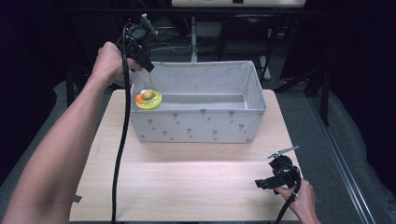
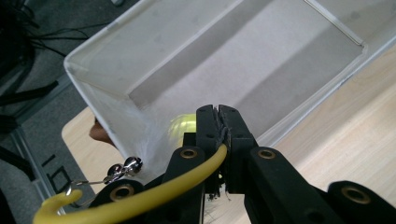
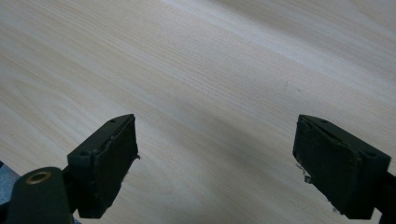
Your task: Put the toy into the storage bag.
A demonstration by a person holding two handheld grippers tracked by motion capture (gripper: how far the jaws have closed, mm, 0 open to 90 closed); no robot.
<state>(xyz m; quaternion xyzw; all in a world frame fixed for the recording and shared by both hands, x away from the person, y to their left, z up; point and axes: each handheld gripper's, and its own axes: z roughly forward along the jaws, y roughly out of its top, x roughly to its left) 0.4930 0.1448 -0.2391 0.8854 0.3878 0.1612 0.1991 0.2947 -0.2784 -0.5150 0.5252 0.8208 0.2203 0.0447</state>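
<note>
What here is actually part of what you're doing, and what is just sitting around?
In use:
- left gripper, shut on the yellow handle
- yellow bowl hanging at the bin's left end
- grey fabric bin

Idle:
- right gripper, open over the wooden table
- dark stands behind the table

Table [image 1: 187, 182]: pale wood-grain top, smooth, matt. Bin [image 1: 201, 123]: grey-white cloth, soft matt weave, small printed marks. Left gripper [image 2: 219, 122]: black matt plastic with brass-coloured inserts, pinching a smooth yellow rubbery cord [image 2: 154, 189]. Ring toy [image 1: 148, 99]: translucent, glossy yellow plastic.
</note>
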